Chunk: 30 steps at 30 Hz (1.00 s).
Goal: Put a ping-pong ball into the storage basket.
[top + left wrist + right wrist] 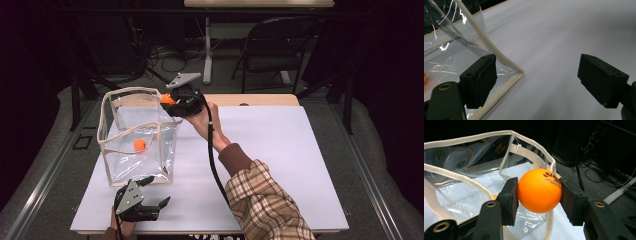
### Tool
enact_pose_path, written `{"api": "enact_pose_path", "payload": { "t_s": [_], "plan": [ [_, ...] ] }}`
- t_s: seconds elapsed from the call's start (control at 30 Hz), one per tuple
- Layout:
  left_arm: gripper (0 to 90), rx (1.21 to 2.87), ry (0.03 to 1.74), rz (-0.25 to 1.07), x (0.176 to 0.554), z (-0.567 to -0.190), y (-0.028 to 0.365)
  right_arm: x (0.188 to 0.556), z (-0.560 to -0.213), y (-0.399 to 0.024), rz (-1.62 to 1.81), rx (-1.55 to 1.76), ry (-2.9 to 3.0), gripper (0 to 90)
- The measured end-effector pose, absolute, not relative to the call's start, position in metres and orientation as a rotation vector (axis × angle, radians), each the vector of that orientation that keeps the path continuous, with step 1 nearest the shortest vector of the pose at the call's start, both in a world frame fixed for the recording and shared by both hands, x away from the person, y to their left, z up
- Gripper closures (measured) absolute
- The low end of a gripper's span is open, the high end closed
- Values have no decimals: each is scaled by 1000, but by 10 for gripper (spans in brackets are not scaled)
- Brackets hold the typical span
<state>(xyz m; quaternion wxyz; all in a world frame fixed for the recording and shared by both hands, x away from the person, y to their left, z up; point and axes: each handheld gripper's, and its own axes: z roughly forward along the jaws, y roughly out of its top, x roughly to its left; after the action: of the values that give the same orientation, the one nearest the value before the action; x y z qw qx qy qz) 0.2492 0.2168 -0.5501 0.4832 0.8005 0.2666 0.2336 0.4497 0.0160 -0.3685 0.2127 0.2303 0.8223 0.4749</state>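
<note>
The right gripper (537,192) is clamped on a glossy orange table-tennis ball (539,190), which it holds at the far right corner of the clear plastic bag with cream fabric edging (131,91), level with the rim. A second small orange ball (139,145) already lies on the bag's floor. The left gripper (537,80) rests with its jaws wide apart and nothing between them, just beside the bag's near bottom corner on the white tabletop (280,150). The risk, as I judge it, is release too close to the rim: the ball may strike the edging and bounce out beyond the bag, or the gripper may nudge the soft wall and collapse the opening, since nothing steadies the bag.
</note>
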Motion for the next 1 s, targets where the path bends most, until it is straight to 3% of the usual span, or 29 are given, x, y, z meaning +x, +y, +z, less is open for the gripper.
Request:
{"api": "enact_pose_path", "payload": {
  "t_s": [1.0],
  "plan": [
    [161,1954,644,568,249,-550,216,453,-374,30,1296,636,2313,512]
  ]
}}
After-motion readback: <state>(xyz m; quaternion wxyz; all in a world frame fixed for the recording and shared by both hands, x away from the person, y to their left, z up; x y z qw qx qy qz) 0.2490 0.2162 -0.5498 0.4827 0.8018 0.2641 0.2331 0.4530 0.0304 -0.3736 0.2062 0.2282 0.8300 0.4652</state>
